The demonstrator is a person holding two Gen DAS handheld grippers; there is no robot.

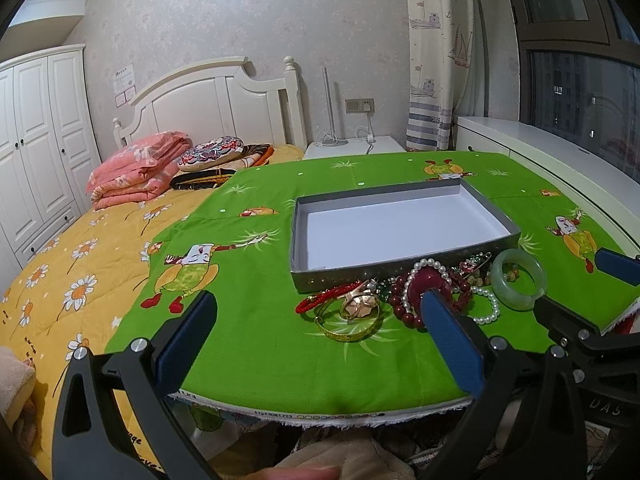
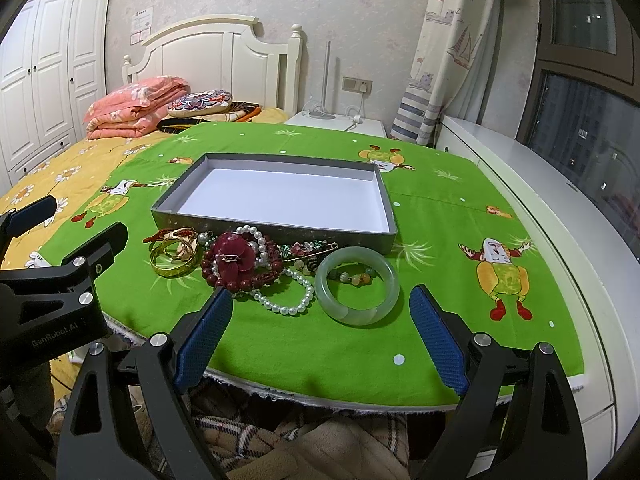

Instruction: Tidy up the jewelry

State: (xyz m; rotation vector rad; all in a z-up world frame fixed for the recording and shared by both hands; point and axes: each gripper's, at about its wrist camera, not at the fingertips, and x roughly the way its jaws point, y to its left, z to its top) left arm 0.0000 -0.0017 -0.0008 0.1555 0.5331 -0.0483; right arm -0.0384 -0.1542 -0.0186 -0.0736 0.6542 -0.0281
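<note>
The jewelry sits heaped in a tangle on the green tabletop (image 2: 360, 344), pressed against the near wall of the grey box (image 2: 276, 236), and plenty of it is hard to sort out: small beads and a pin-like brooch are buried under the bigger pieces, and in the left wrist view one blue pad covers part of the red flower piece (image 2: 234, 258). The box holds nothing. The lower edge of both views is cut off by cloth and a plaid blanket.

The left tongs (image 1: 320, 332) are spread wide, empty, with the gold bangle (image 1: 352, 326) at about 12 o'clock between the fingers and the pile off toward 1 o'clock. The right tongs (image 2: 320, 324) are likewise spread and empty; the jade bangle (image 2: 357, 284) lies just ahead at 12 o'clock, near the fingertips, apart from them. The pearl strand (image 2: 286, 306) trails at 11 o'clock, touching the jade bangle's left side. The red flower piece lies toward 10 o'clock.
</note>
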